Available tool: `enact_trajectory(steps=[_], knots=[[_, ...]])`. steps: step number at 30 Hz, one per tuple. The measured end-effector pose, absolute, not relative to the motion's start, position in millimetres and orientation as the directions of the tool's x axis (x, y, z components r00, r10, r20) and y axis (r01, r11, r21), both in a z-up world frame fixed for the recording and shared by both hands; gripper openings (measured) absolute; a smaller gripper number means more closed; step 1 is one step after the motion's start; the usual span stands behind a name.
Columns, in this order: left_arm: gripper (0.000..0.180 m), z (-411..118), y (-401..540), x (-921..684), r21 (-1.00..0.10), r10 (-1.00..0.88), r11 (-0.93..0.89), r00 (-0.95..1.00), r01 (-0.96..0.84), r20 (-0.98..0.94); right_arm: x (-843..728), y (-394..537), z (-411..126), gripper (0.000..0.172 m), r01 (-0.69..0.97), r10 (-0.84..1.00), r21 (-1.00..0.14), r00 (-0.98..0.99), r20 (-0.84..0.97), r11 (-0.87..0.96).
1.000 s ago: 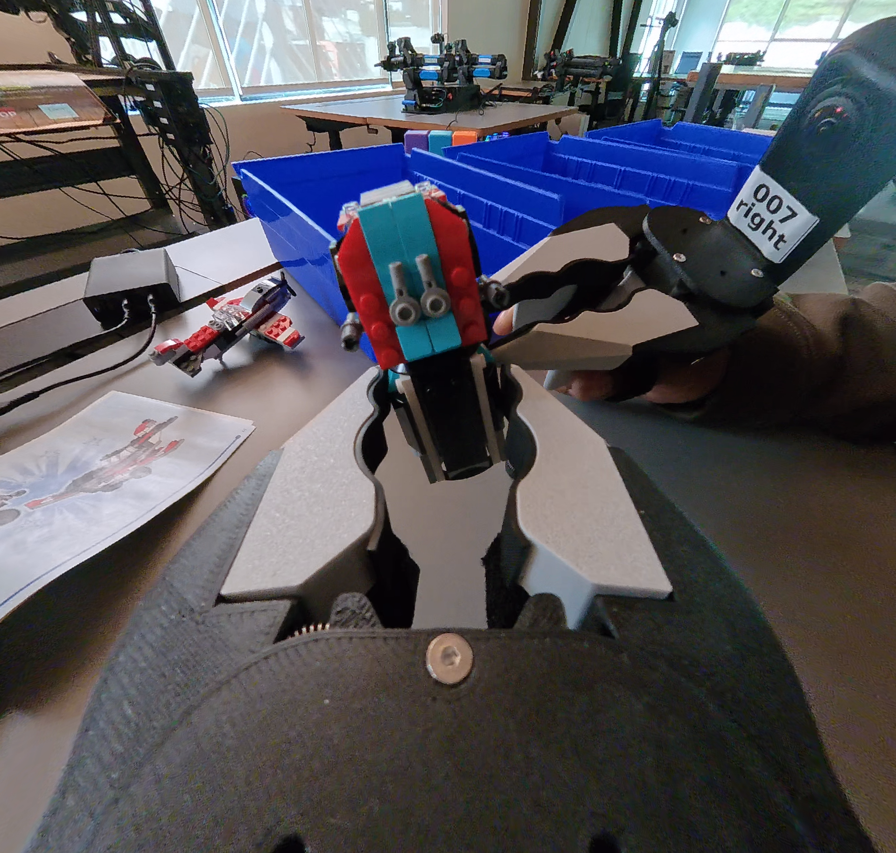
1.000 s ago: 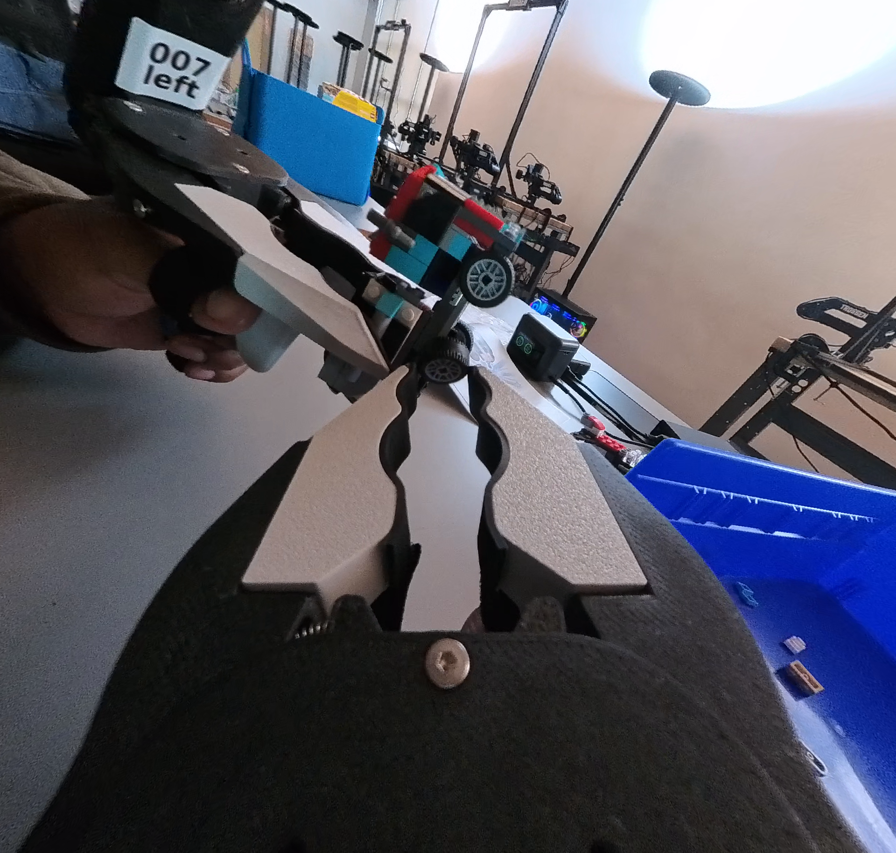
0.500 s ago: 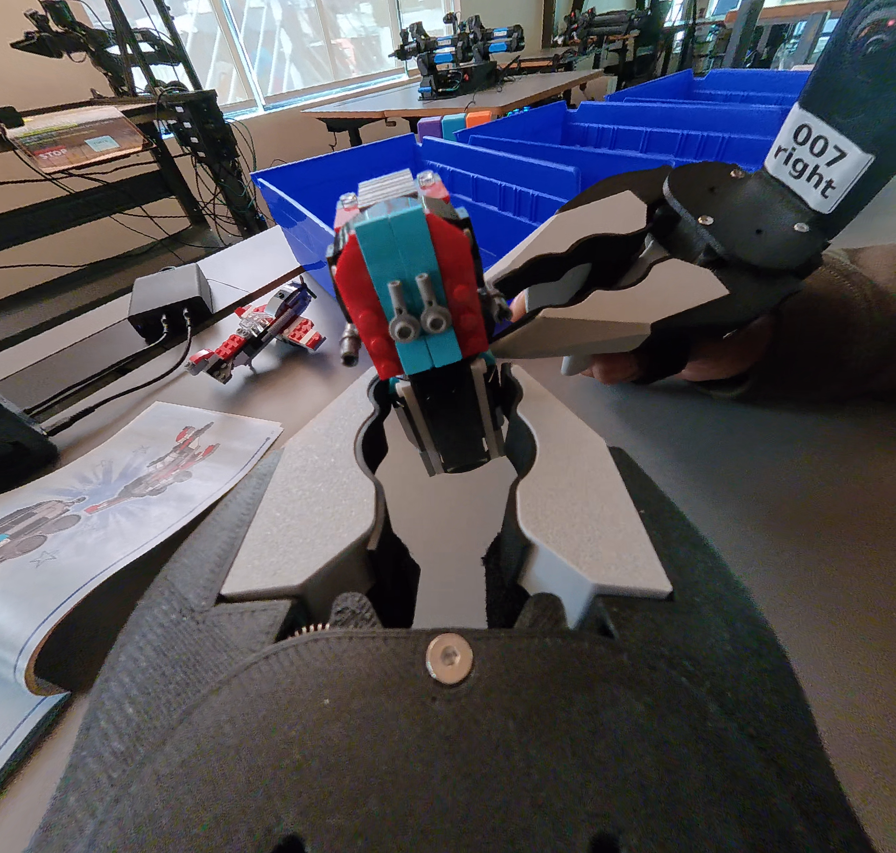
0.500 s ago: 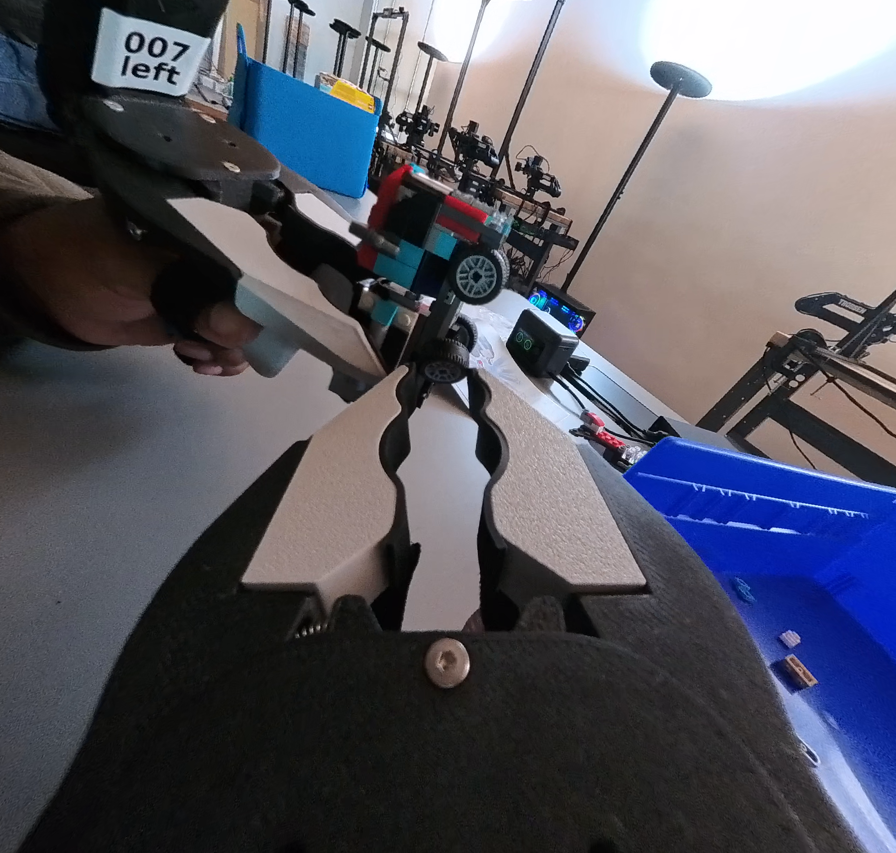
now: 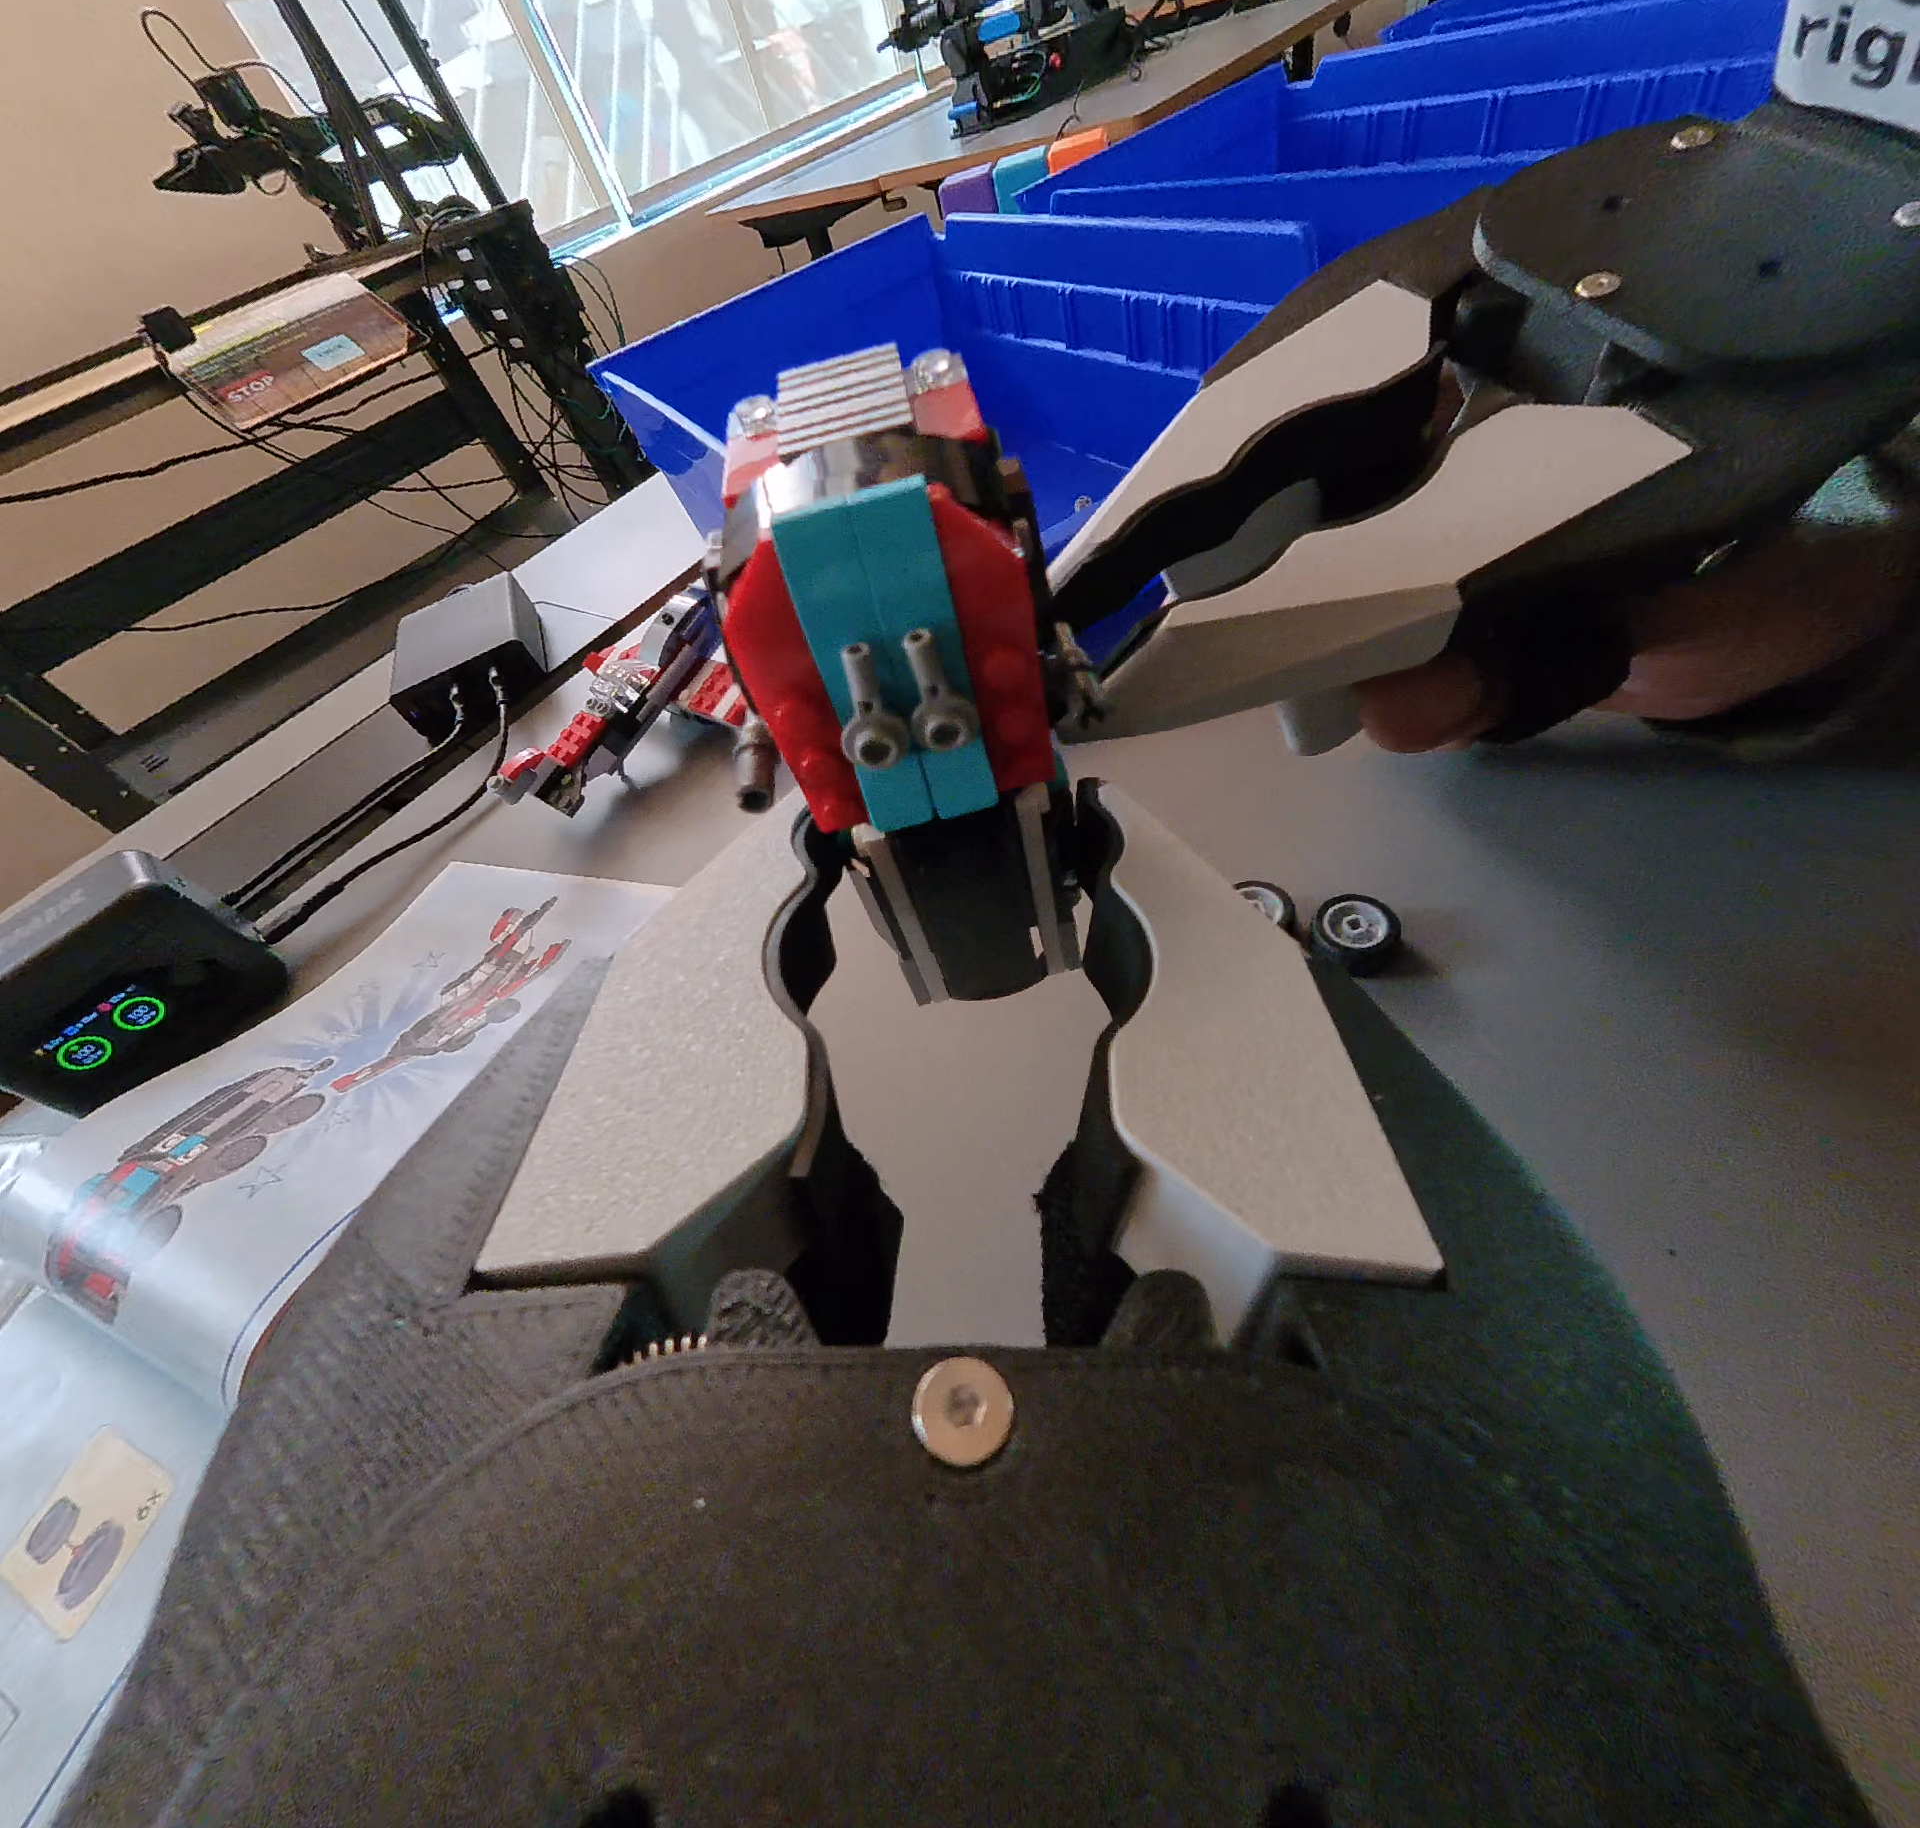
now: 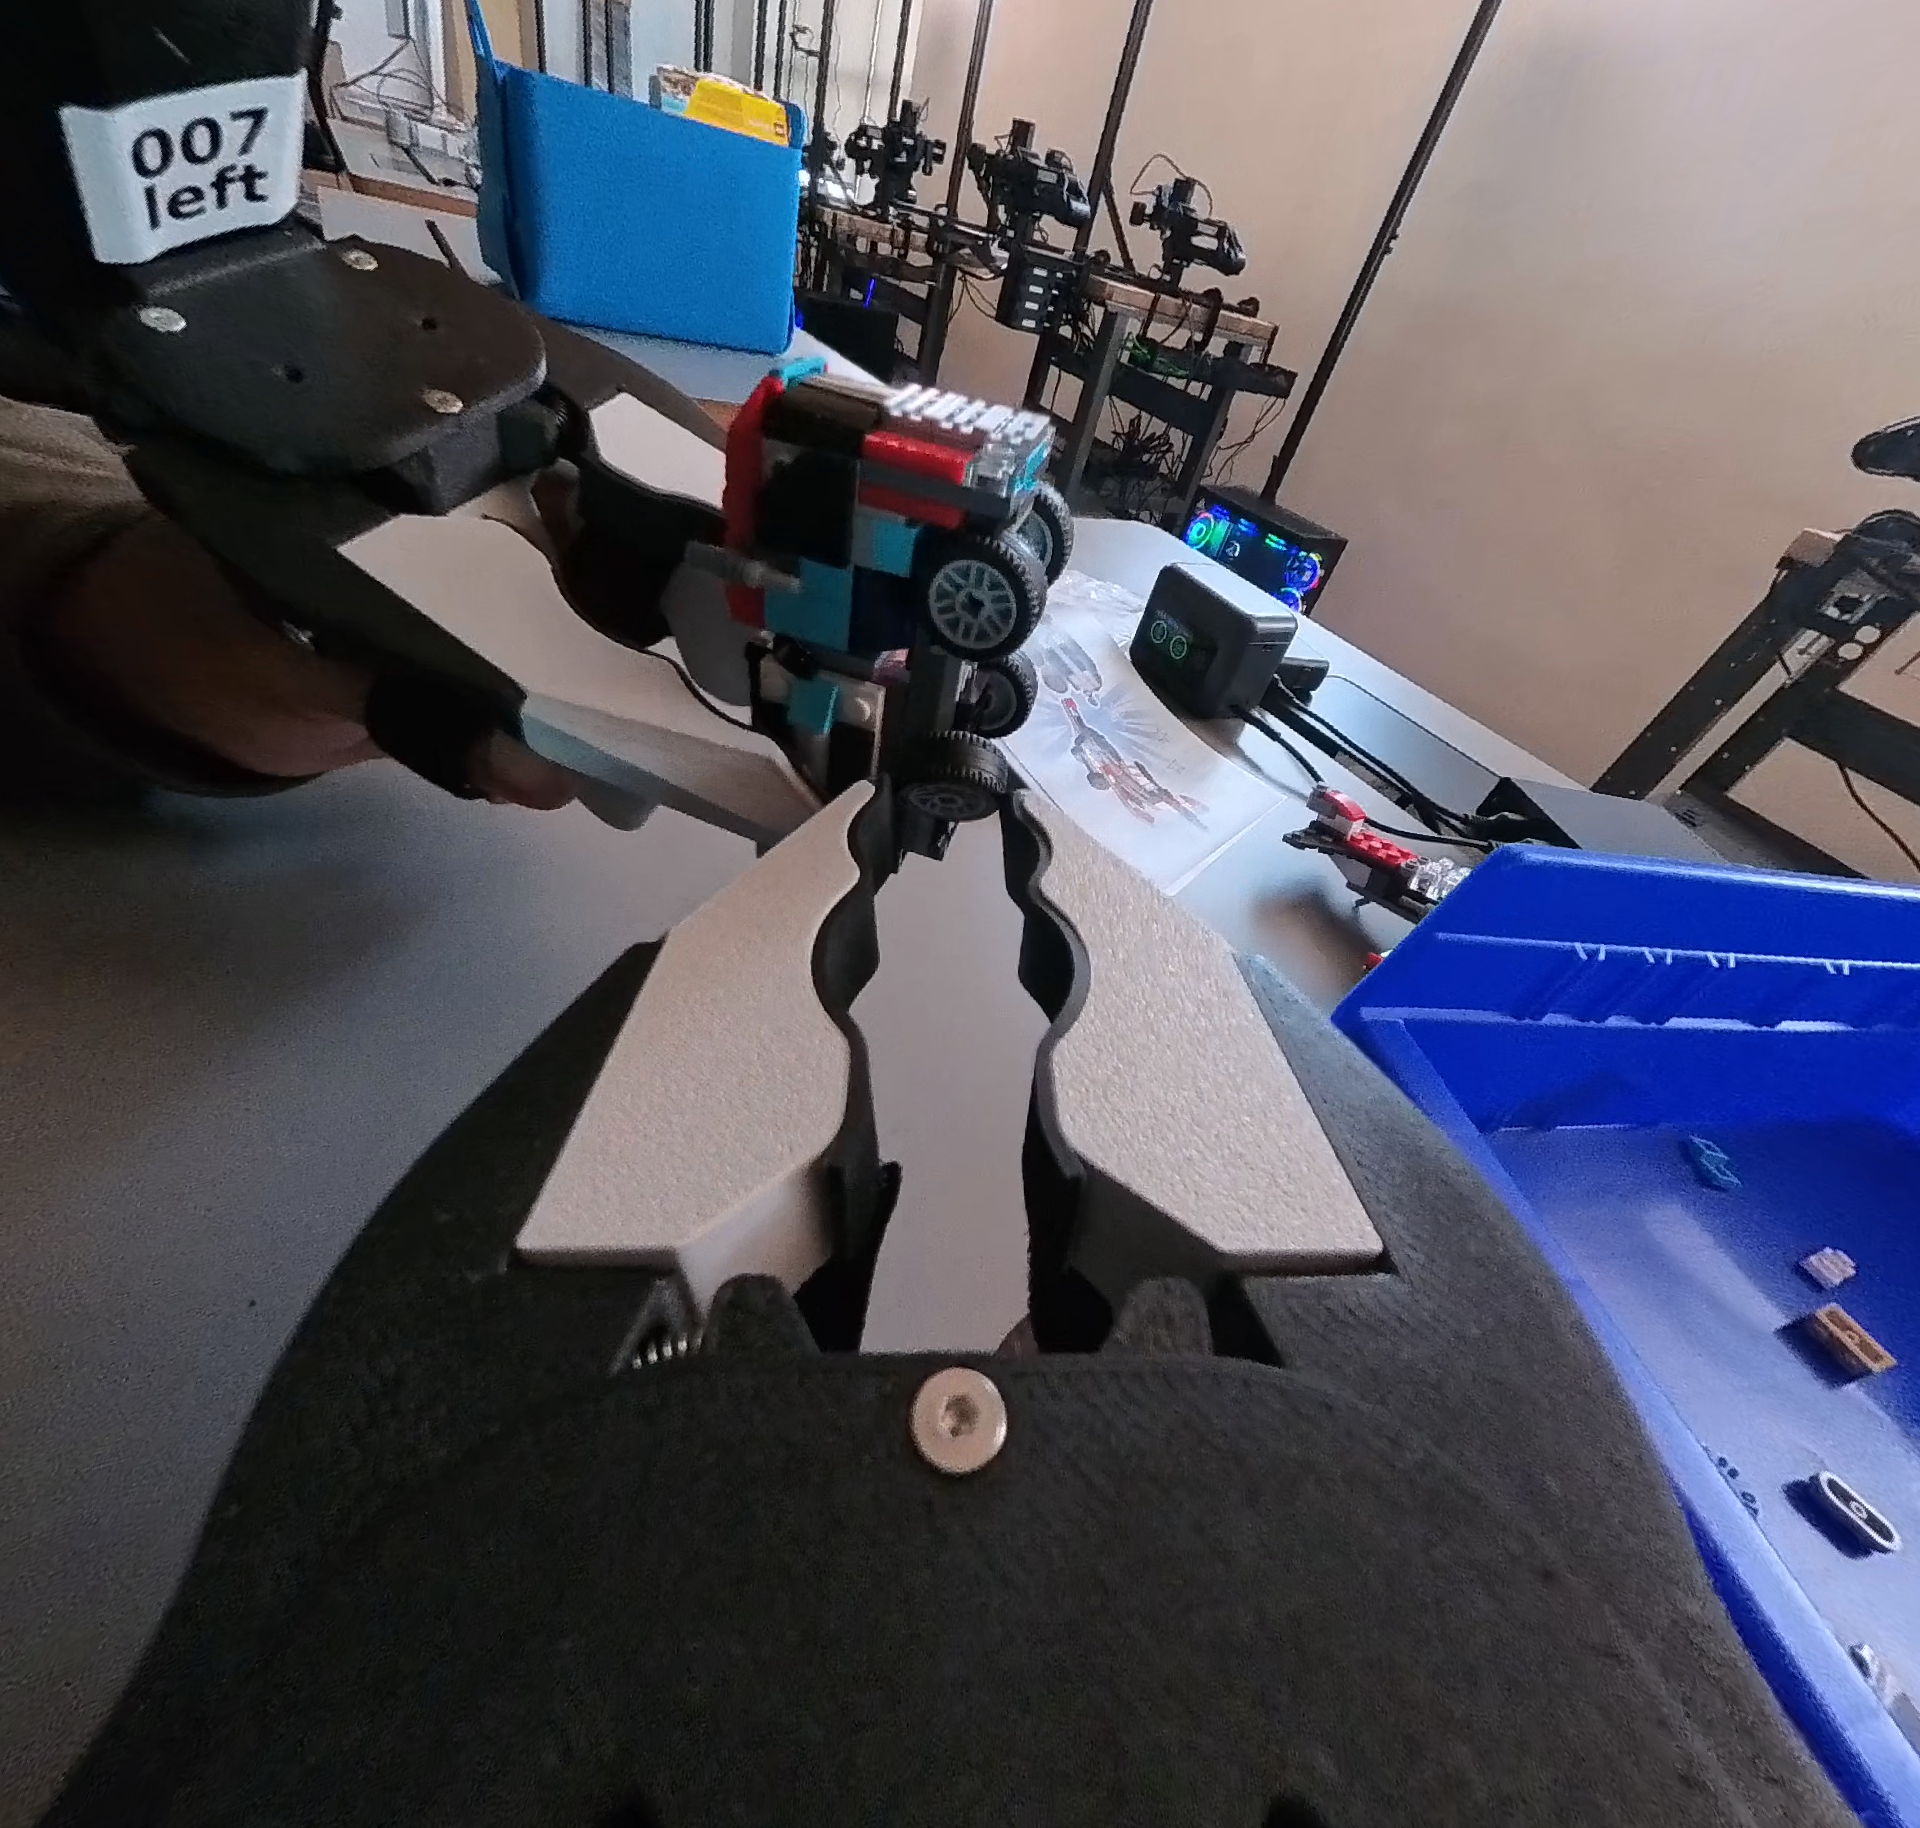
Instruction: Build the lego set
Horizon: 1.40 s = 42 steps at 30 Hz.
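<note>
Red-teal brick truck point(image 5: 894, 635) – left gripper point(image 5: 951, 905) clamps its black chassis, right gripper point(image 6: 940, 807) a wheel

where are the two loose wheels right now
In the left wrist view, the loose wheels lie on the grey table, just right of the left gripper's right finger.

Red-teal brick truck point(image 5: 904, 656), upended, held aloft
</note>
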<state>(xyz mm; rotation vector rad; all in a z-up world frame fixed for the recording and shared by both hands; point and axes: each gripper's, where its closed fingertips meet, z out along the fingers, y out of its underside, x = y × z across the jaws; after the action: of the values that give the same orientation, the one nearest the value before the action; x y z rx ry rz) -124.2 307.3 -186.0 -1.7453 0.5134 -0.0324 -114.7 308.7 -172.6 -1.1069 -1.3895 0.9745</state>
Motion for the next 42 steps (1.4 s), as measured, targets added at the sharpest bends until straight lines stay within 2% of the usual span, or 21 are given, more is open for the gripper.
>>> enact_trajectory(steps=[19, 30, 42], knots=[[0.046, -195.8, 310.3, -123.8, -0.911, -0.349, -0.162, 0.885, -0.380, -0.307, -112.7, 308.7, -174.2, 0.022, 0.105, 0.994, -0.988, -0.032, 0.109, 0.112], [0.046, -195.6, 311.9, -127.7, -0.945, -0.355, -0.191, 0.916, -0.267, -0.187, -112.0, 314.9, -174.3, 0.022, 0.097, 0.996, -0.991, 0.007, 0.093, 0.092], [0.046, -188.5, 309.6, -124.0, -0.958, -0.364, -0.167, 0.918, -0.231, -0.158, -114.0, 313.7, -175.7, 0.022, 0.096, 0.997, -0.993, -0.004, 0.075, 0.075]])
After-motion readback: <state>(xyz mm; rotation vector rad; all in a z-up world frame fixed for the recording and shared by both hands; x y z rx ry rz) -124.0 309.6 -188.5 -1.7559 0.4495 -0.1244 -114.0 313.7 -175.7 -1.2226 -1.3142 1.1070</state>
